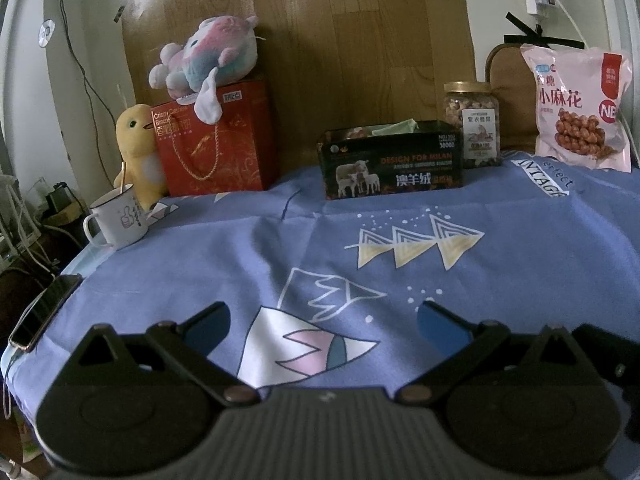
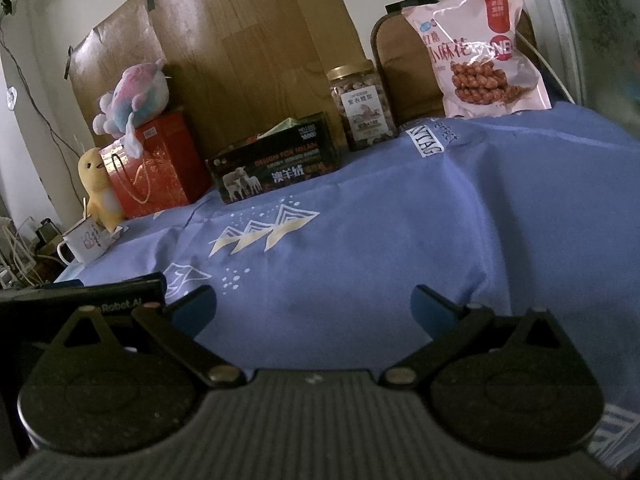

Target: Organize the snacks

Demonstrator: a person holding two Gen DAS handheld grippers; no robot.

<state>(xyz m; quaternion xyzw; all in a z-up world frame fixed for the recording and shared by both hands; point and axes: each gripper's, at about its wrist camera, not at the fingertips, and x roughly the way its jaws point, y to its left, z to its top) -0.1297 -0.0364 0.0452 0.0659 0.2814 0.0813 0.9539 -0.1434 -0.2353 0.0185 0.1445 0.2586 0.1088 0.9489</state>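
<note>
A pink snack bag [image 1: 580,108] leans upright at the back right of the blue cloth; it also shows in the right wrist view [image 2: 480,52]. A clear nut jar [image 1: 472,124] with a gold lid stands left of it, seen also in the right wrist view [image 2: 362,104]. A dark open box [image 1: 392,160] with sheep printed on it holds some items, and shows in the right wrist view [image 2: 276,160] too. My left gripper [image 1: 323,322] is open and empty low over the near cloth. My right gripper [image 2: 314,306] is open and empty, far from the snacks.
A red gift bag [image 1: 216,140] with a pastel plush [image 1: 208,56] on top stands back left, beside a yellow plush [image 1: 138,152] and a white mug [image 1: 116,218]. A phone [image 1: 44,312] lies at the left table edge. The left gripper's body [image 2: 80,300] shows left of my right gripper.
</note>
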